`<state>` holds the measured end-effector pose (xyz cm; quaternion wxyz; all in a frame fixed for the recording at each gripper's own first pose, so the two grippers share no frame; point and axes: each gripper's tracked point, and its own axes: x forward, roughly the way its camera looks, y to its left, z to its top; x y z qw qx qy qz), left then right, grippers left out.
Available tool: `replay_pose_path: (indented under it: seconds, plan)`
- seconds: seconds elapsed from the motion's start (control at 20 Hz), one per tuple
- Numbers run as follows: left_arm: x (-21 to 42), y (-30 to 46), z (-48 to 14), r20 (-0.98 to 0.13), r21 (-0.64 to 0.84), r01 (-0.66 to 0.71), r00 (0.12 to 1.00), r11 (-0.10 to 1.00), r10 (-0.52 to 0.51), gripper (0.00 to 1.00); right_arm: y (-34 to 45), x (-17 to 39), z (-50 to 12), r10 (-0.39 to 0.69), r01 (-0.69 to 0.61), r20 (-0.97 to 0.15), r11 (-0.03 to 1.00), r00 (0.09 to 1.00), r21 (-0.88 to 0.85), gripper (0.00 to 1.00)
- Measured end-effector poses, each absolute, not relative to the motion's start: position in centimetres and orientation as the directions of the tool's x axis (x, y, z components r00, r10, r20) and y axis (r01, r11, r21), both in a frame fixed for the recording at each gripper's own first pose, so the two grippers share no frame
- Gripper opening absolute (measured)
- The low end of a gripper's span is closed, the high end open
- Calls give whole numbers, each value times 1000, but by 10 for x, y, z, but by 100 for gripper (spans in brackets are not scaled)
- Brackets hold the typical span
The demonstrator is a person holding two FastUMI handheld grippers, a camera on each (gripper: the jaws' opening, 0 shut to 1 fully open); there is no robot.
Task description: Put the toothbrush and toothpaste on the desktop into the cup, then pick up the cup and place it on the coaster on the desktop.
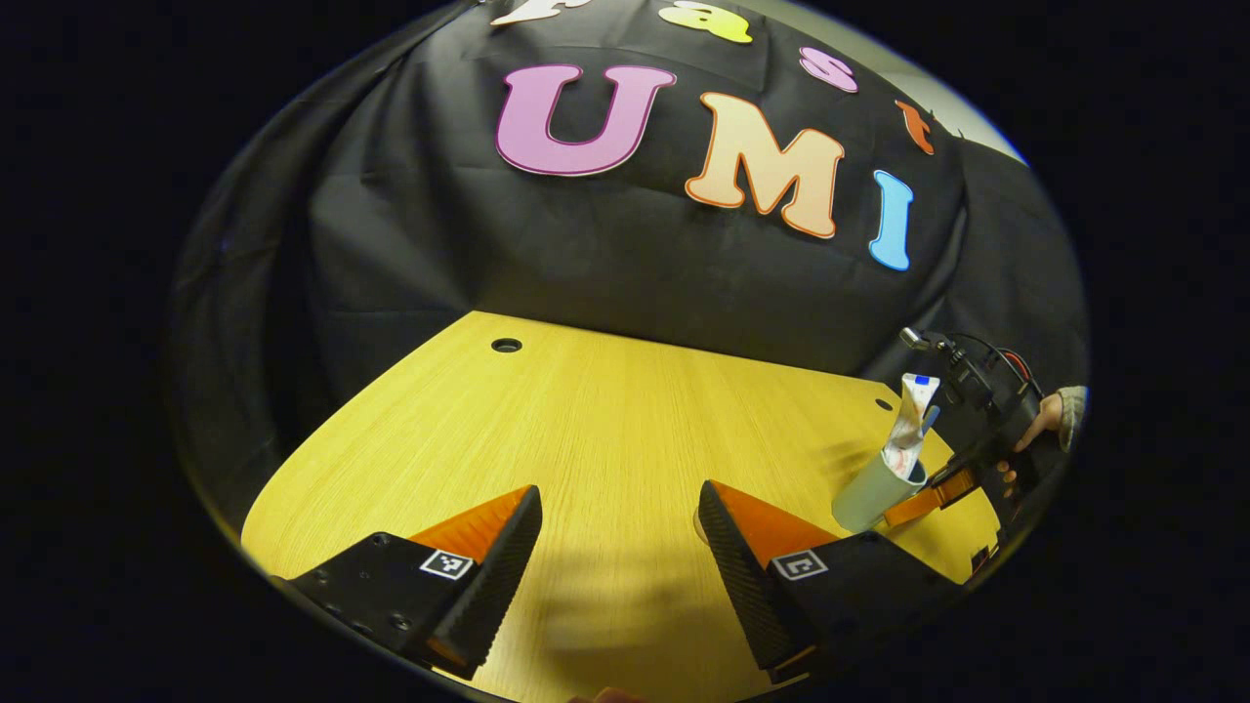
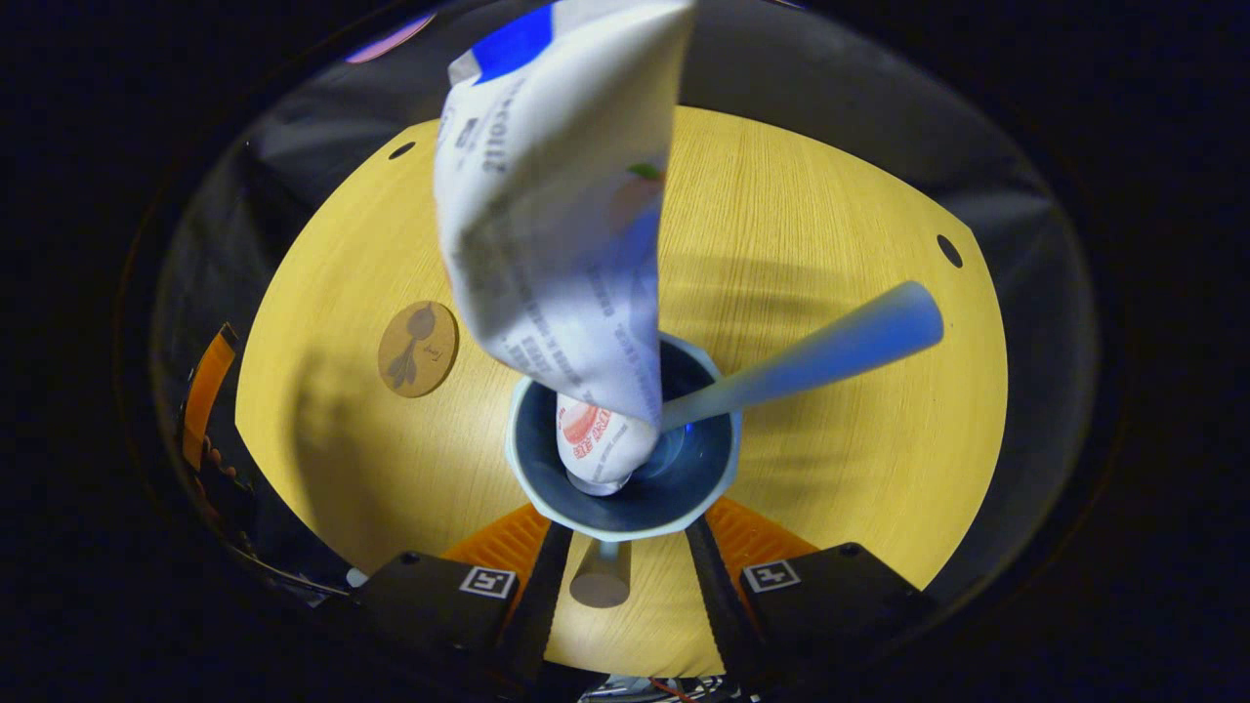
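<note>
A pale blue-grey cup (image 2: 547,493) stands on the wooden desktop (image 2: 830,488), seen from above in the right gripper view. A white toothpaste tube (image 2: 557,215) stands in it, and a blue toothbrush handle (image 2: 811,359) leans out to the right. My right gripper (image 2: 625,571) has its fingers against the cup's sides just under the rim. A round brown coaster (image 2: 418,349) lies to the cup's left. In the left gripper view the cup (image 1: 872,495) with the tube (image 1: 913,422) is far right, the right gripper (image 1: 928,503) and a hand (image 1: 1045,415) beside it. My left gripper (image 1: 620,557) hovers open over bare wood.
The desktop (image 1: 586,430) has small round holes near its back corners (image 1: 506,345) (image 2: 948,250). Black cloth walls close in the table at the back and sides. A short grey cylinder (image 2: 599,578) shows between my right fingers below the cup's rim.
</note>
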<state>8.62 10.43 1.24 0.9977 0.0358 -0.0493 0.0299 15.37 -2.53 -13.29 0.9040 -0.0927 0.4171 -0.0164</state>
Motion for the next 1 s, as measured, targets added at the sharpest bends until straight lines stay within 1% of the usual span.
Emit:
replay_pose_path:
  seconds: [0.05, 0.1, 0.15, 0.25, 0.3, 0.35, 0.4, 0.45, 0.5, 0.6, 0.65, 0.8, 0.85, 0.9, 0.95, 1.0]
  plan:
    - [87, 102, 11, 98, 68, -56, 994, 996, 49, 94, -26, 154, -135, -107, -47, -757, 983, 644, -179, 64]
    - [89, 101, 11, 96, 67, -49, 994, 997, 43, 94, -27, 153, -138, -103, -44, -766, 985, 634, -169, 58]
    - [90, 99, 11, 94, 63, -45, 995, 997, 39, 94, -29, 151, -143, -101, -37, -782, 987, 616, -157, 50]
    - [95, 97, 7, 79, 59, -43, 996, 997, 38, 94, -32, 151, -141, -97, -40, -788, 987, 608, -153, 29]
    - [97, 98, 6, 75, 59, -44, 996, 997, 40, 94, -32, 151, -138, -101, -45, -783, 986, 613, -162, 24]
    - [98, 98, 4, 71, 59, -46, 997, 997, 41, 94, -32, 151, -139, -102, -48, -783, 985, 613, -166, 22]
    - [98, 98, 4, 66, 60, -44, 997, 997, 40, 95, -32, 151, -138, -103, -47, -782, 985, 615, -167, 25]
    - [97, 98, 3, 63, 61, -43, 997, 997, 39, 95, -32, 152, -136, -101, -40, -777, 986, 621, -160, 25]
    - [96, 98, 3, 65, 64, -42, 997, 997, 38, 95, -32, 152, -137, -100, -36, -776, 987, 623, -156, 23]
    - [94, 99, 3, 67, 76, -45, 997, 996, 39, 95, -32, 154, -135, -106, -47, -760, 983, 642, -177, 23]
    - [93, 101, 3, 64, 81, -48, 997, 996, 43, 94, -29, 154, -129, -98, -56, -749, 982, 655, -178, 19]
    - [90, 104, 4, 59, 83, -58, 997, 995, 54, 94, -13, 150, -122, -44, -80, -740, 988, 671, -131, 20]
    - [89, 106, 4, 60, 83, -62, 997, 995, 57, 94, -7, 149, -120, -39, -89, -739, 987, 672, -133, 17]
    - [86, 106, 5, 61, 83, -65, 996, 994, 60, 94, -3, 148, -118, -35, -100, -735, 985, 677, -139, 20]
    - [84, 108, 5, 62, 80, -67, 996, 995, 62, 94, 0, 149, -115, -36, -106, -730, 983, 683, -148, 17]
    - [83, 109, 4, 60, 76, -68, 996, 995, 64, 94, 5, 150, -114, -33, -116, -726, 981, 687, -153, 17]
